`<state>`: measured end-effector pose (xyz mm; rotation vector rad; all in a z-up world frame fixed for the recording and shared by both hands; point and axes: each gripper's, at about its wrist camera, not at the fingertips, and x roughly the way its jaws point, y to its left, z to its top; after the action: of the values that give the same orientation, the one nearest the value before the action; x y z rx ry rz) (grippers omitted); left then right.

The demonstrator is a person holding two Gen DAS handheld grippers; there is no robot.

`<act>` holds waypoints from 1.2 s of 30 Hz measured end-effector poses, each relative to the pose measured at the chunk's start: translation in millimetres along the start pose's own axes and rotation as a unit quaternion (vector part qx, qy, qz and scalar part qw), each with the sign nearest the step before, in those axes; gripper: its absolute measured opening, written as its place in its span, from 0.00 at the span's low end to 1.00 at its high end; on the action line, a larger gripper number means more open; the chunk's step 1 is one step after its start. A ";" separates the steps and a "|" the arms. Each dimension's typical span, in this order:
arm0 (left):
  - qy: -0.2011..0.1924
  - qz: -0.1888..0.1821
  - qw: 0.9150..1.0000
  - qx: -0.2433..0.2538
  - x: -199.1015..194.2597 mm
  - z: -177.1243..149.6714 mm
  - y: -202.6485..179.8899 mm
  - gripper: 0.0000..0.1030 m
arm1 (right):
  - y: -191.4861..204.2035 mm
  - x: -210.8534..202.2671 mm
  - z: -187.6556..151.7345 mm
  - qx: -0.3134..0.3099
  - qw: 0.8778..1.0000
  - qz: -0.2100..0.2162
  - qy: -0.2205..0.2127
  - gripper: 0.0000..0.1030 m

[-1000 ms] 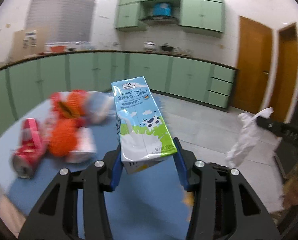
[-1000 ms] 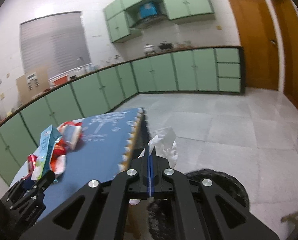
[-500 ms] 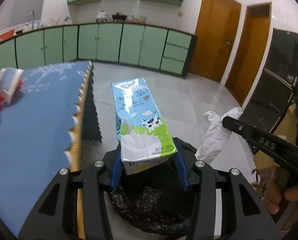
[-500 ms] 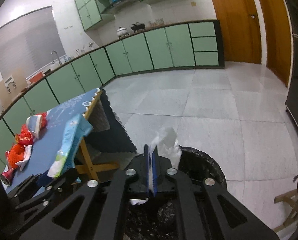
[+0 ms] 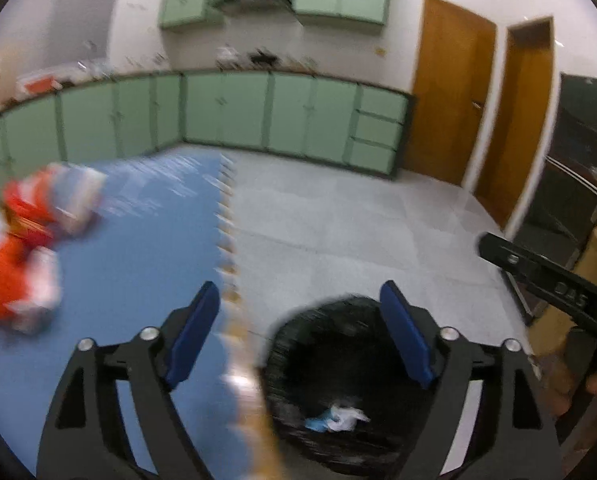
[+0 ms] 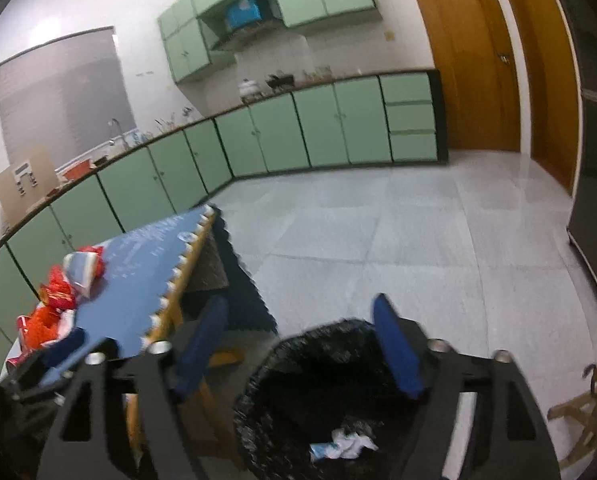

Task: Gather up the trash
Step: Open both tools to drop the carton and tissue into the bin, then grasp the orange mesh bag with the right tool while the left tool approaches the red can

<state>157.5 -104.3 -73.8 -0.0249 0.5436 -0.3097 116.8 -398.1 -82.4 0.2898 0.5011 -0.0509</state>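
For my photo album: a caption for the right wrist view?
Open right gripper above black bin, dropped trash inside.

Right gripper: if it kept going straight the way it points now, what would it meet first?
Probably the black-lined bin just below and ahead of the right gripper. Its fingers stand open with nothing between them, and beyond the bin's far rim there is only bare floor. Depth is uncertain.

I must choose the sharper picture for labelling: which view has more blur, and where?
Left wrist view: strong motion blur on the red wrappers and table edge. Right wrist view: sharper, only the black bin rim smears slightly. Both bend straight lines at the borders.
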 end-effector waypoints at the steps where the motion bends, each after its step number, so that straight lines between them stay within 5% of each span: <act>1: -0.014 0.022 1.000 -0.002 -11.8 5.4 18.2 0.84 | 15.8 -2.6 2.6 -0.009 1.000 0.010 -0.007 0.86; 4: -0.037 0.093 0.995 -0.003 -41.6 13.5 67.7 0.88 | 59.2 -2.6 7.3 -0.026 0.999 0.037 -0.015 0.95; 13: -0.013 0.269 0.962 -0.048 -102.7 8.3 204.1 0.92 | 212.2 29.2 -3.4 -0.081 0.985 0.150 0.024 0.95; 26: 0.013 0.305 0.947 -0.098 -134.6 -13.0 294.6 0.92 | 357.8 82.9 -55.7 -0.157 0.954 0.230 0.114 0.75; 32: 0.025 0.285 0.954 -0.095 -138.0 -28.6 292.6 0.92 | 373.8 103.3 -70.4 -0.167 0.945 0.235 0.156 0.45; 36: 0.033 0.272 0.957 -0.095 -131.1 -32.3 288.0 0.92 | 377.4 103.0 -74.0 -0.178 0.938 0.249 0.165 0.11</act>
<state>116.3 211.0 -65.4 -0.0495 0.6224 0.2811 217.4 -13.1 -95.3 0.0608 0.7454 0.5874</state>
